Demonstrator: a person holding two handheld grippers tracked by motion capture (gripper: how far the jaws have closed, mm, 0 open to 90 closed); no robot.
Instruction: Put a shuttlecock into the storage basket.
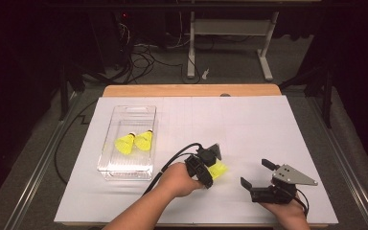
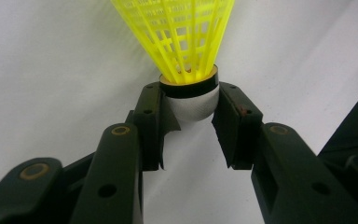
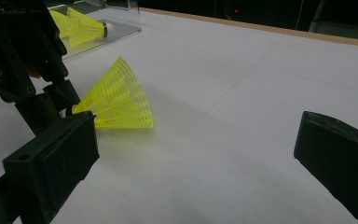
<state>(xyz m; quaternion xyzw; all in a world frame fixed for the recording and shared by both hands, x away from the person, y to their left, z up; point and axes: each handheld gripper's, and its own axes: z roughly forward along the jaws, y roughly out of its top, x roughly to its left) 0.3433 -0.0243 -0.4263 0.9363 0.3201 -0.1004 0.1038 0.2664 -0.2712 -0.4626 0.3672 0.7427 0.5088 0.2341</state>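
Note:
A yellow plastic shuttlecock [image 1: 218, 169] lies low over the white table sheet [image 1: 249, 124], its skirt pointing away from my left gripper [image 1: 212, 167]. In the left gripper view the two black jaws press on both sides of its white cork head [image 2: 189, 105], below the black band, so the left gripper [image 2: 189, 112] is shut on it. My right gripper [image 1: 255, 173] rests to the right of it, near the front edge, jaws wide apart with nothing between them. The right gripper view shows the shuttlecock [image 3: 119, 100] and the left gripper [image 3: 67, 112] at the left.
A clear plastic box [image 1: 124, 173] stands at the left of the sheet with two more yellow shuttlecocks [image 1: 134, 142] lying in it, also seen far off as shuttlecocks [image 3: 79, 25]. A wooden table edge [image 1: 191, 90] runs along the back. Cables lie on the floor beyond.

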